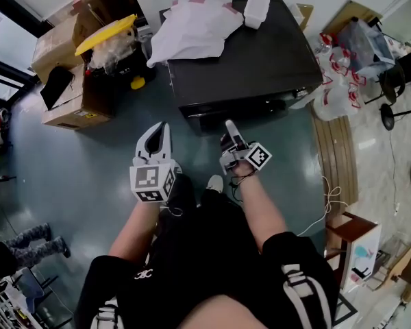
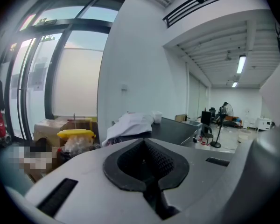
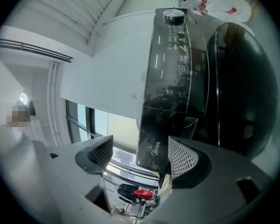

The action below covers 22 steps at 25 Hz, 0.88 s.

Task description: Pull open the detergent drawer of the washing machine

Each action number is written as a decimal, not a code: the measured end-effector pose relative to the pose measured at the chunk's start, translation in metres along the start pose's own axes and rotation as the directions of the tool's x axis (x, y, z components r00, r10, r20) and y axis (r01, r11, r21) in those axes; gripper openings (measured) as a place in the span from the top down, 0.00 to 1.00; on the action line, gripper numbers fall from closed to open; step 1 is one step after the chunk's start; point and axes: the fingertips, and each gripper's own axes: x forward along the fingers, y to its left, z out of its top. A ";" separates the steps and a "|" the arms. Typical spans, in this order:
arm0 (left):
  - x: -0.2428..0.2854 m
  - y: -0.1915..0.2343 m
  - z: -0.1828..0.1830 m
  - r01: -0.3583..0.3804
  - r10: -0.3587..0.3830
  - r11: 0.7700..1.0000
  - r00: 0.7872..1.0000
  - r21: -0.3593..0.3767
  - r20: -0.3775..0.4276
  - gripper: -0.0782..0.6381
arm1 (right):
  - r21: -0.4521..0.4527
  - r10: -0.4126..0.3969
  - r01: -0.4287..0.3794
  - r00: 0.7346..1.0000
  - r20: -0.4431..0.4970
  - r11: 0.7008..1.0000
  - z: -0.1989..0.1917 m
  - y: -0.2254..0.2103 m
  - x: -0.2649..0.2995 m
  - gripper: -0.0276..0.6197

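We held the right hand-held gripper (image 1: 230,127) up to the washing machine (image 1: 260,60) with its jaws spread wide and nothing in them. The detergent drawer (image 3: 161,134), at the far end of the control panel (image 3: 175,64) from the dial (image 3: 173,15), sat framed just beyond them, apparently flush and not yet pulled. Its dark face read "Midea". The left hand-held gripper (image 1: 155,137) hung back, jaws pressed together on nothing, seemingly unneeded for a one-handed pull.
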 end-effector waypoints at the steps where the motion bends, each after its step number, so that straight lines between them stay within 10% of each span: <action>1: 0.000 0.001 -0.002 -0.001 0.001 1.000 1.000 0.003 -0.004 0.89 | 0.008 -0.010 0.010 1.000 0.000 1.000 -0.001 -0.007 0.002 0.42; 22: -0.017 0.065 -0.036 -0.111 0.109 0.993 0.991 -0.027 -0.077 0.89 | 0.067 0.044 -0.047 0.998 0.037 0.997 -0.011 -0.057 0.066 0.41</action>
